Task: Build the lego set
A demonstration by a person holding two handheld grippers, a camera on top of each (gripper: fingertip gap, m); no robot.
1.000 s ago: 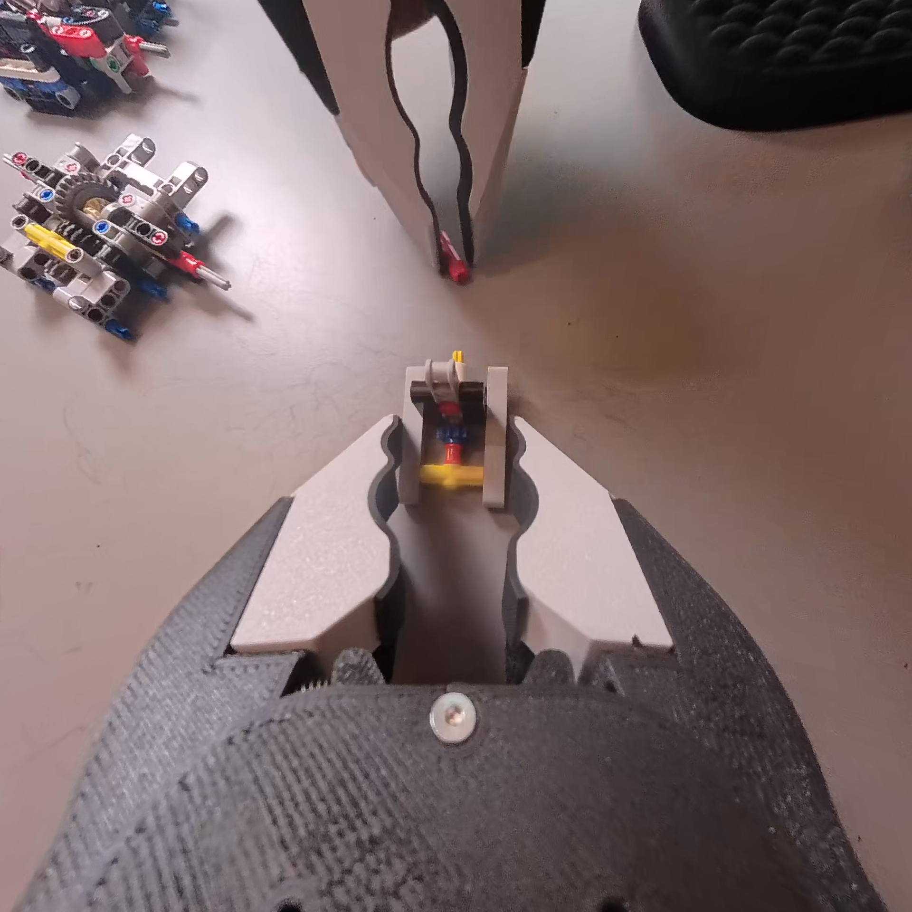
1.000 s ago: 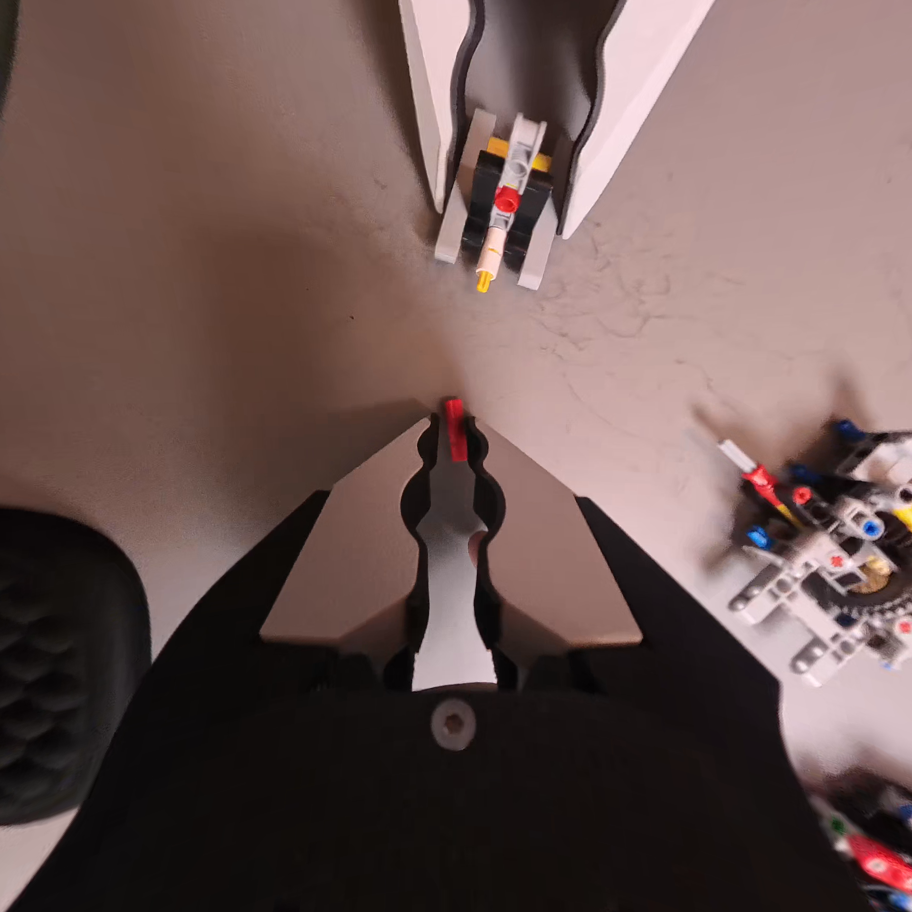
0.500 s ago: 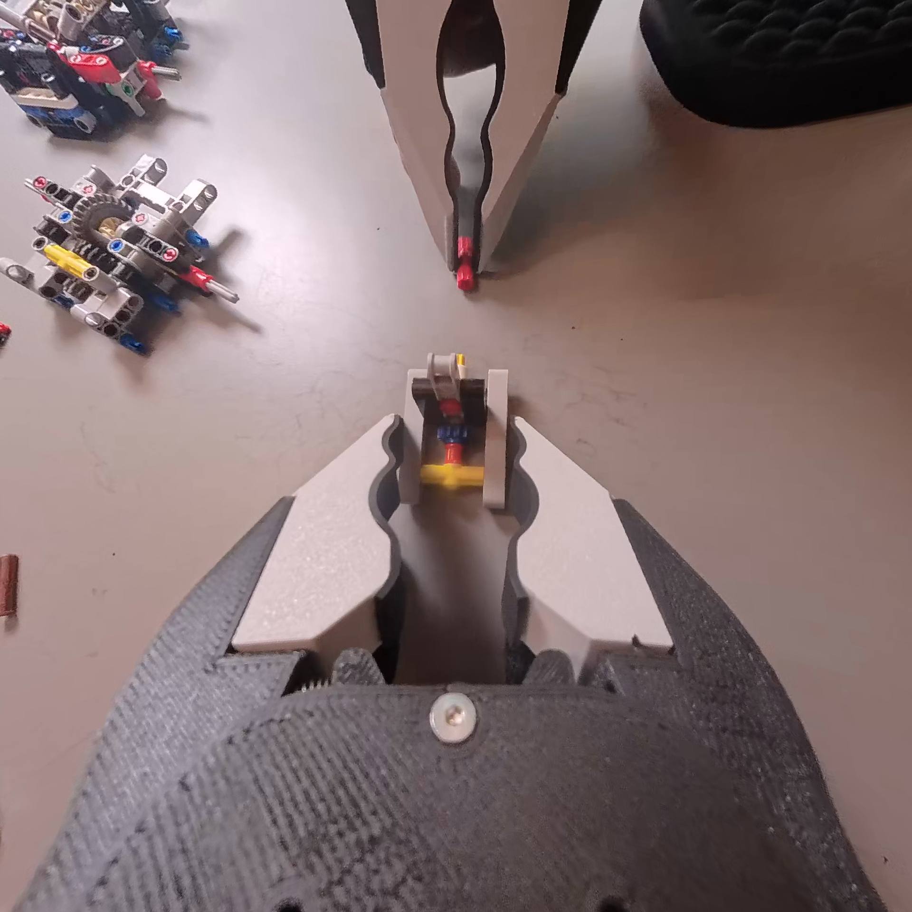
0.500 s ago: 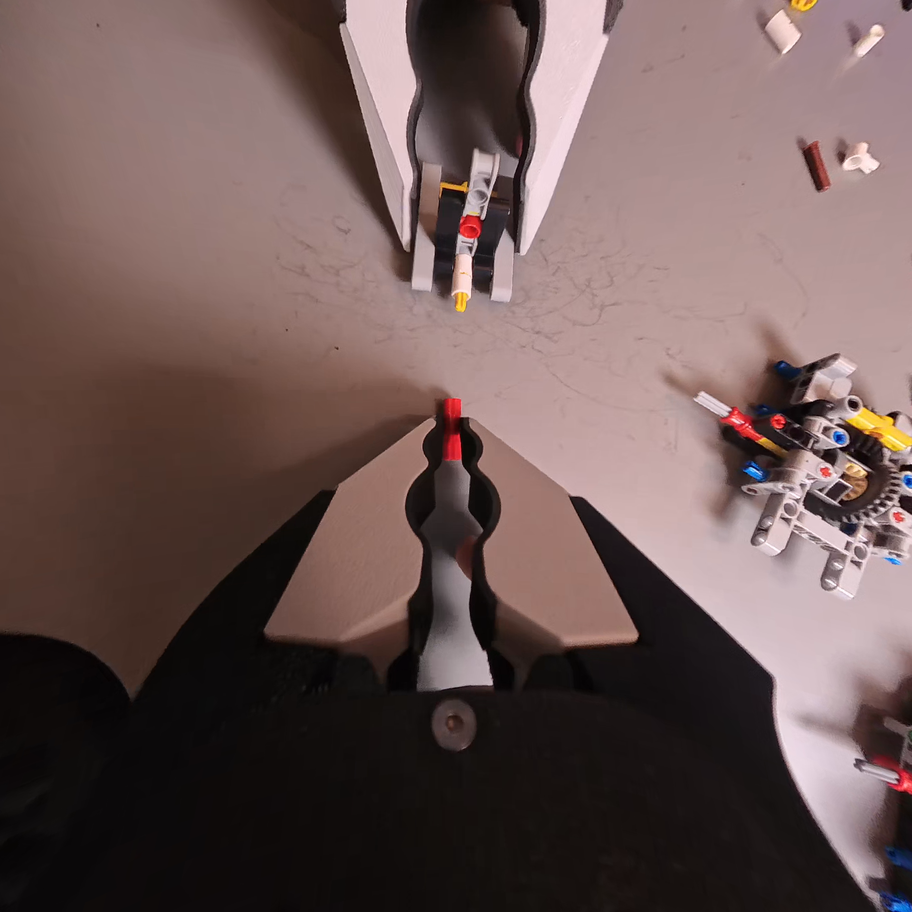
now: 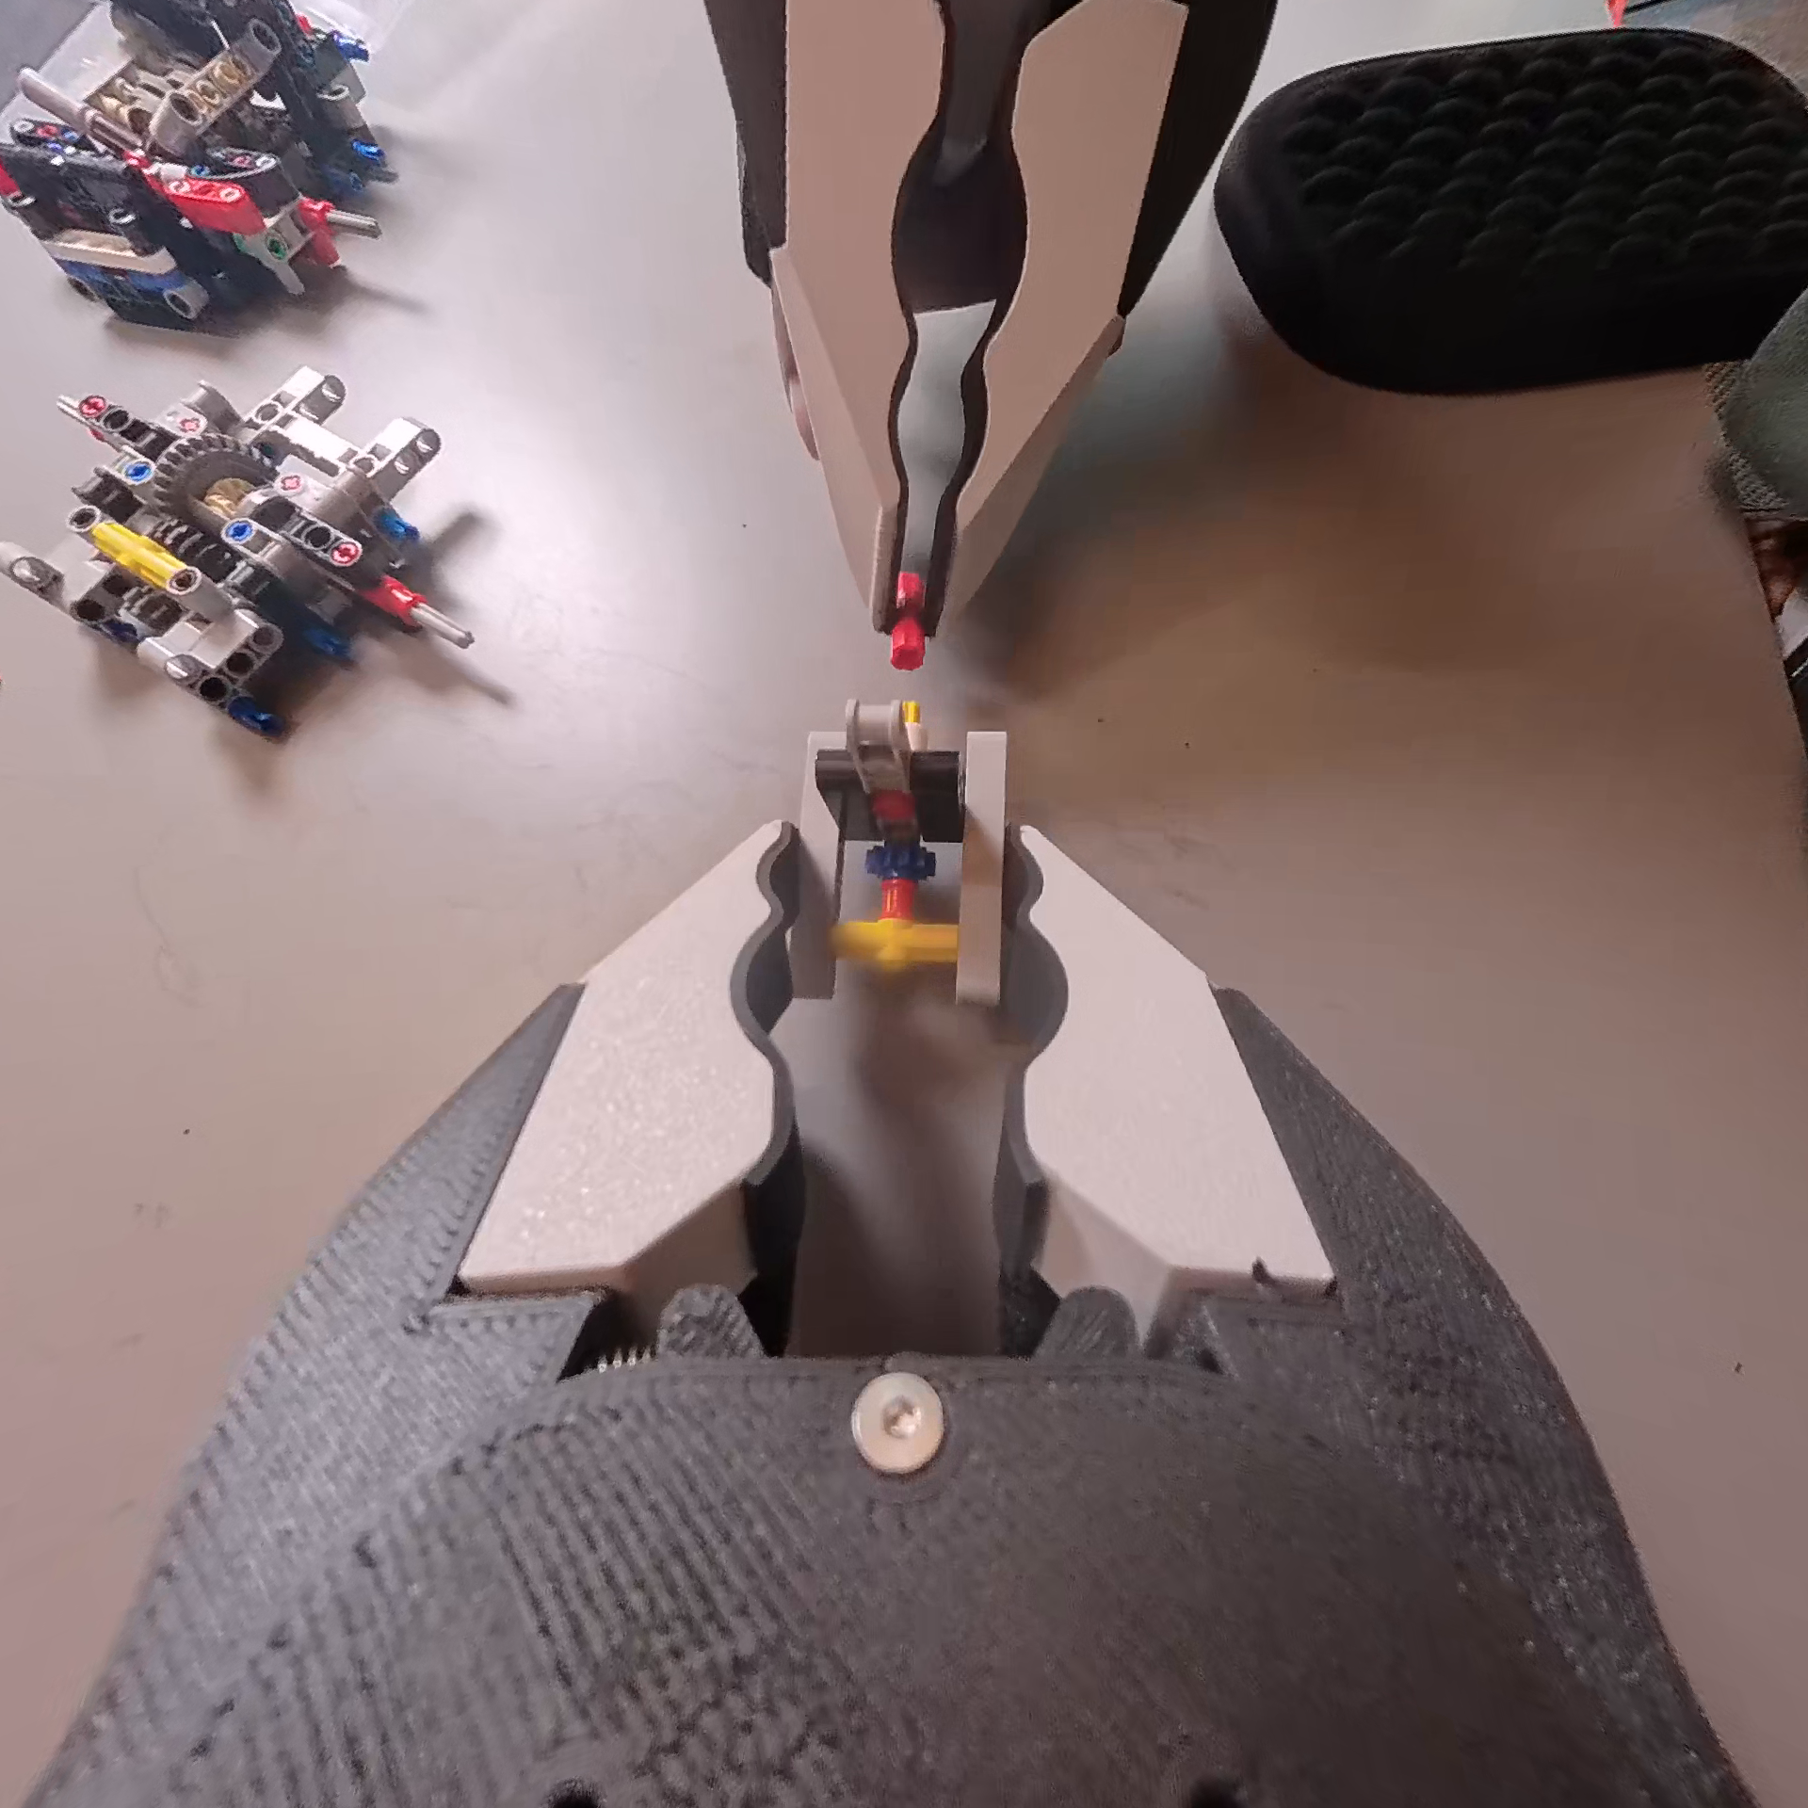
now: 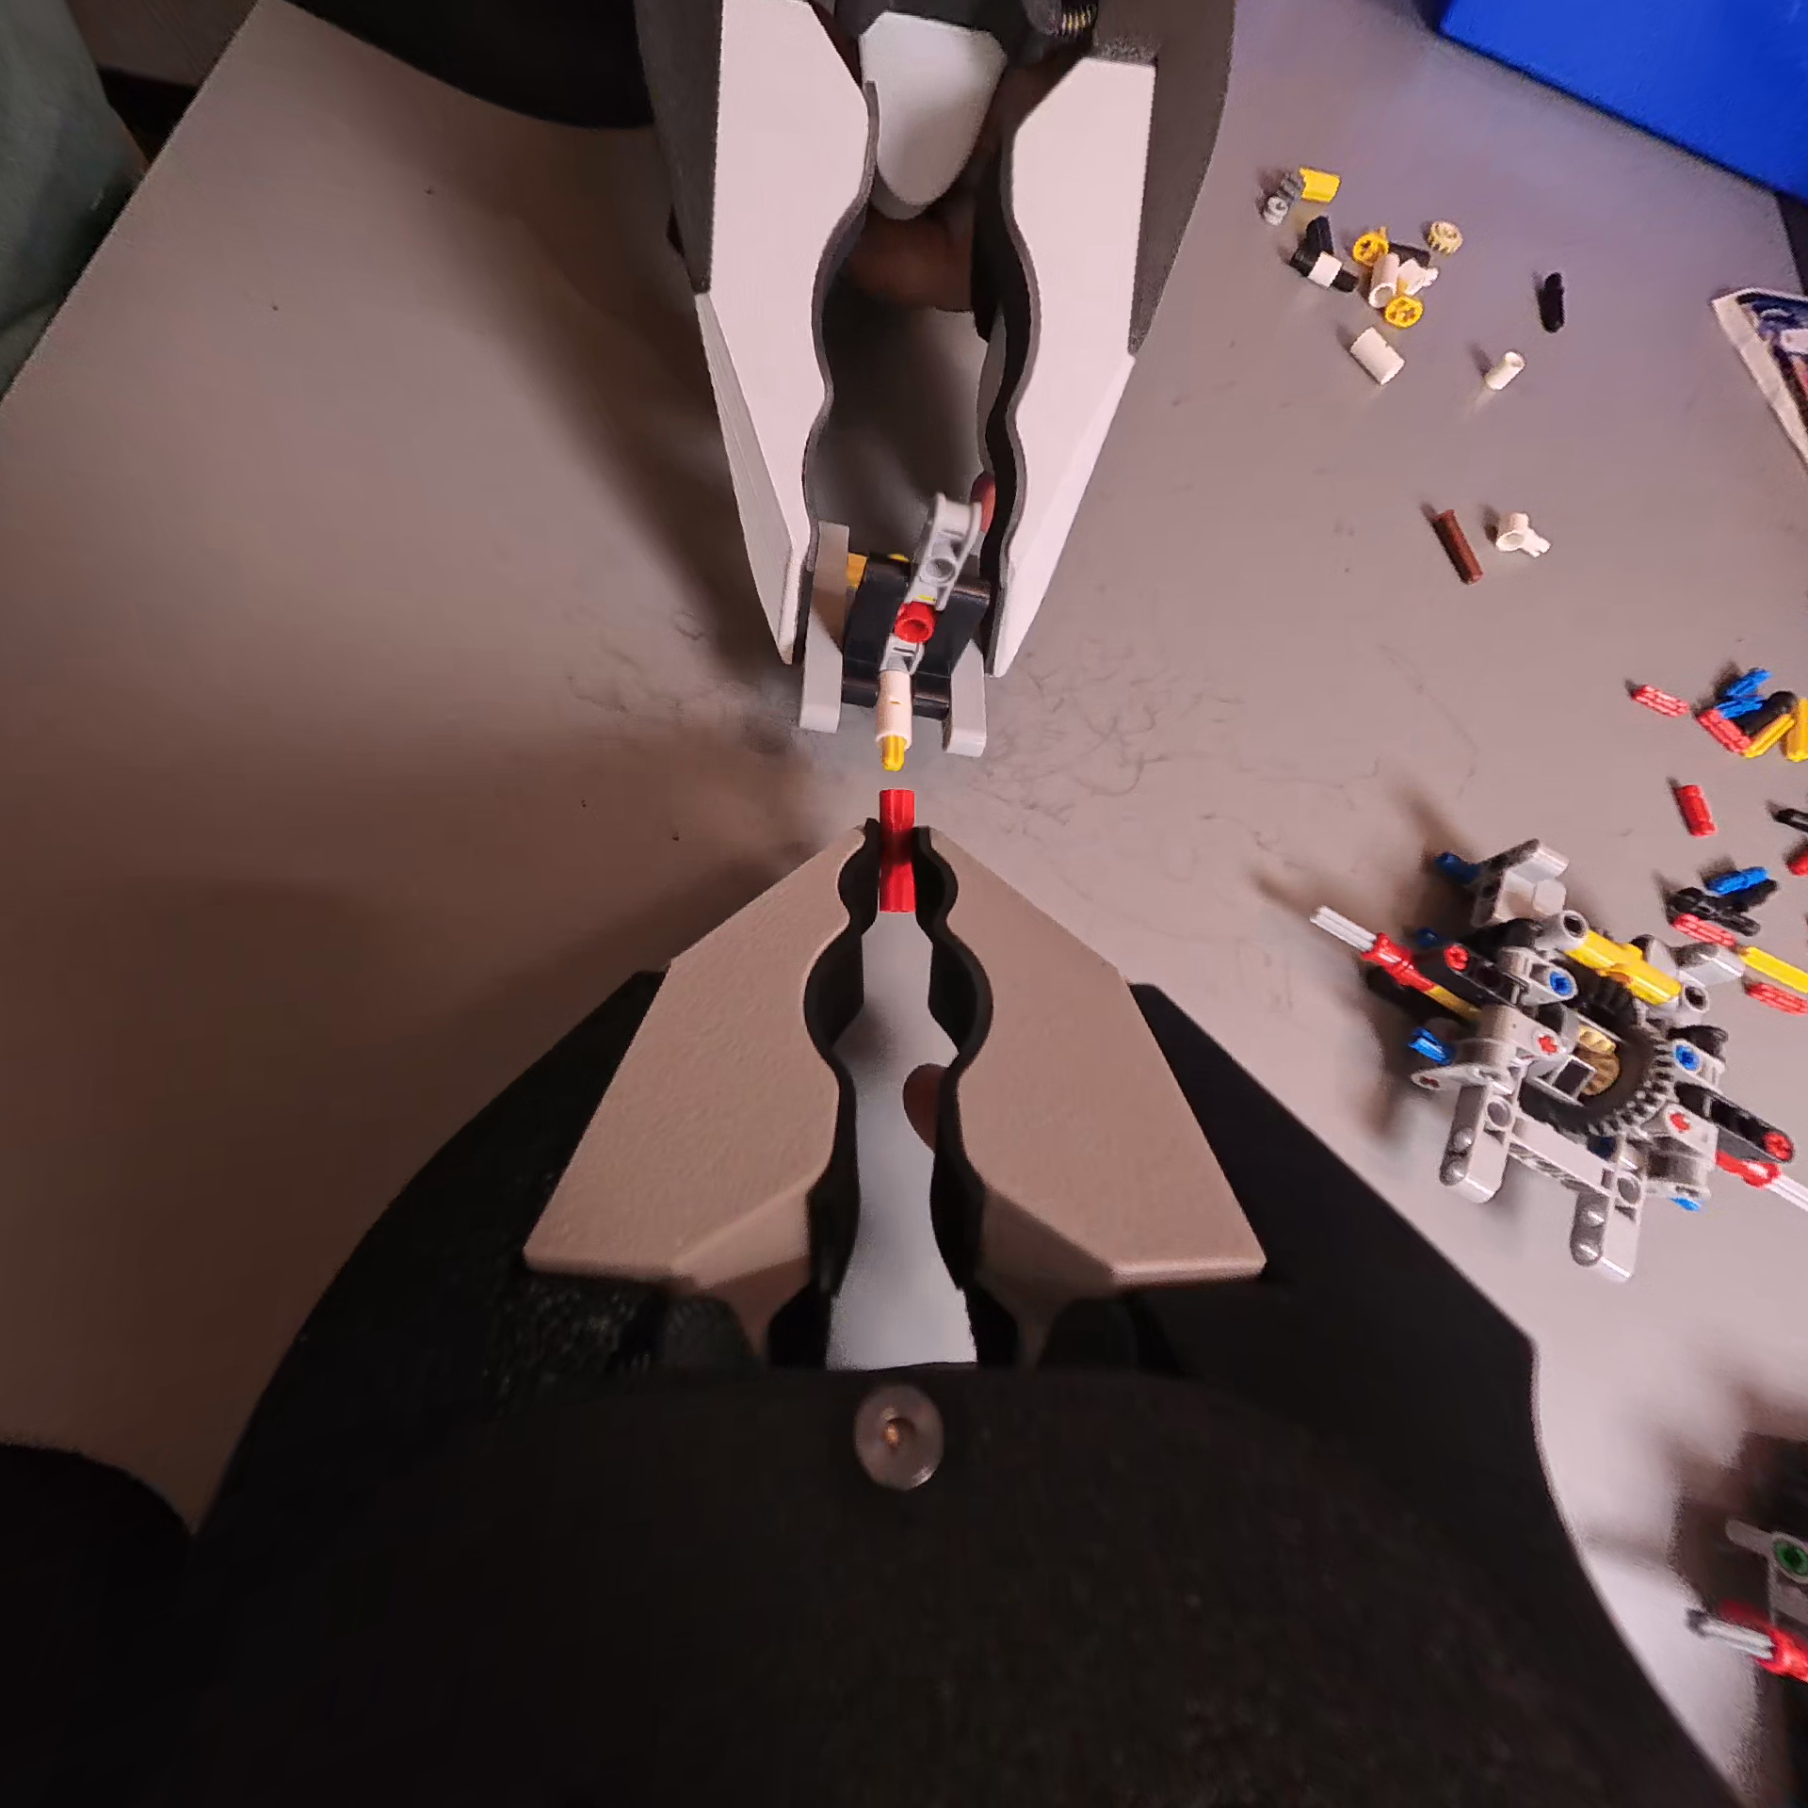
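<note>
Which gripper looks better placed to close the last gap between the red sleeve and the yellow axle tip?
Probably the right gripper: its red sleeve points at the yellow axle tip, a small gap apart. The left gripper clamps the small assembly bearing that axle.

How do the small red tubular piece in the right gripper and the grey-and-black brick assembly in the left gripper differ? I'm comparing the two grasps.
The small red tubular piece is one plain colour; the grey-and-black brick assembly combines many parts and colours. The piece is pinched at the right gripper's nearly closed tips; the assembly spans the left gripper's wider jaws. Both are held above the table, facing each other.
</note>
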